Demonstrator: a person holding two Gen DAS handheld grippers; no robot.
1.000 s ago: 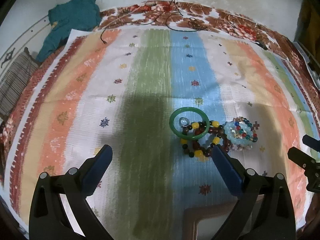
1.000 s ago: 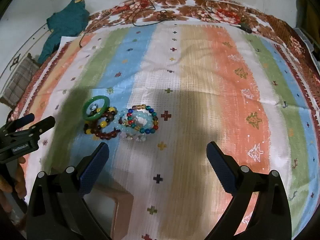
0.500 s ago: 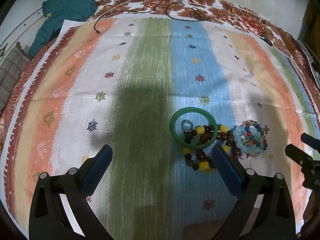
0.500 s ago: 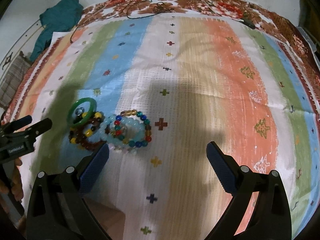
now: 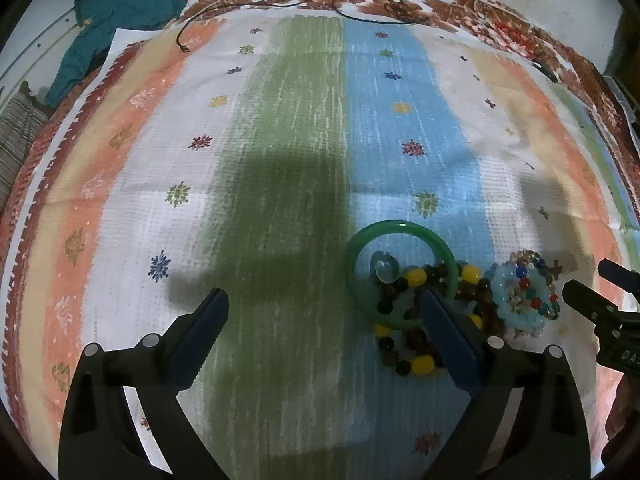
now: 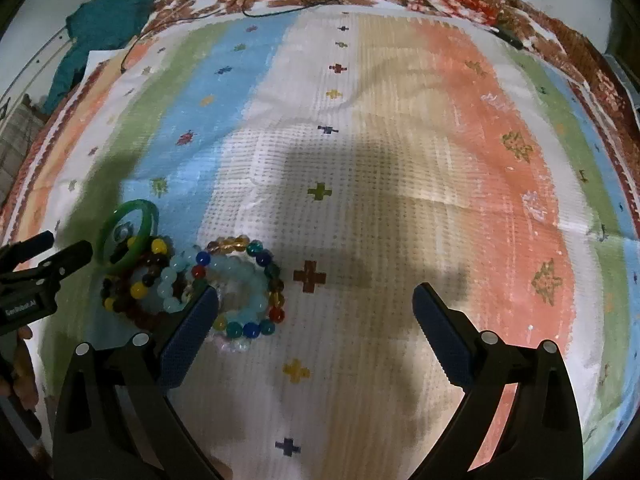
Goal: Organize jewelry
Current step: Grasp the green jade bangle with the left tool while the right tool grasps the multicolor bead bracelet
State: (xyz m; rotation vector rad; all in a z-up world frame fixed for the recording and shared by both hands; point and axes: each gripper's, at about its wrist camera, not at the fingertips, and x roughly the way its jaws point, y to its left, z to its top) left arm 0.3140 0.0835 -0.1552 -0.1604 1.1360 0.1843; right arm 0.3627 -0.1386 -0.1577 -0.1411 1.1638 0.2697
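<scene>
Far left, a teal garment lies crumpled off the edge of the striped mat, w/ a thin black cable snaking along the floral border up top. Left gripper hangs low over the green stripe, jaws spread wide, nothing btwn them; its right-hand finger sits in front of the jewelry pile and hides part of it, can't tell if it's touching. Moving right: green bangle lies flat on the blue stripe, a small clear stone inside its ring. Under and beside the bangle there's a dark bead bracelet w/ yellow beads, overlapping it on the near side. Next over, touching that one, a pale blue bead bracelet, and stacked w/ it a multicolor bead bracelet — red, blue, amber, green beads — all bunched in one heap, pieces pressed together. From the right wrist view the right gripper is also wide open and holding nothing; its left finger is right at the pale blue and multicolor bracelets, covering their near edge, while the other finger hangs over bare mat near a brown cross motif. Both grippers flank the heap, left one at its left side, right one at its right.
</scene>
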